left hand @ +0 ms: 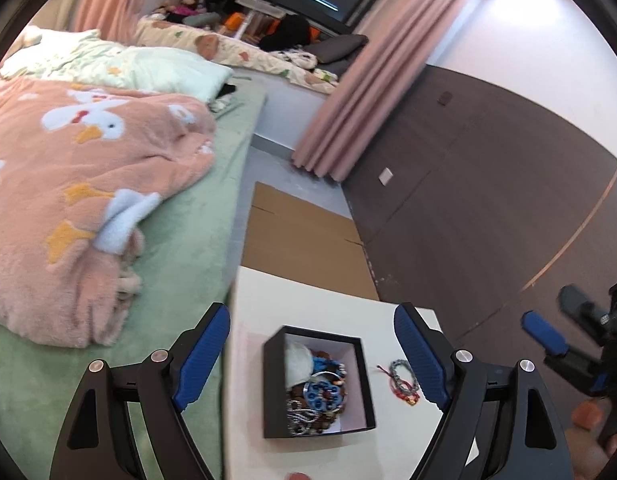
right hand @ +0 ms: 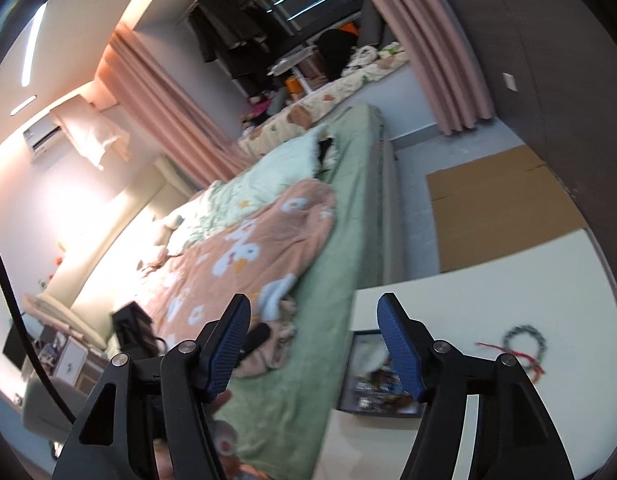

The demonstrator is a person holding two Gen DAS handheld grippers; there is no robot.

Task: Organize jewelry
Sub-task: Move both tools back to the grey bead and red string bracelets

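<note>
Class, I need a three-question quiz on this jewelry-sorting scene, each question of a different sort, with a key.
1. True or false: the black box on the white table is empty.
2. Where does the grey bead bracelet lie? A) inside the box B) on the table beside the box C) on the bed
3. Fill in: neither hand-held gripper, left or right, holds ____.

Key
1. False; it holds jewelry.
2. B
3. anything; both stand open.
</note>
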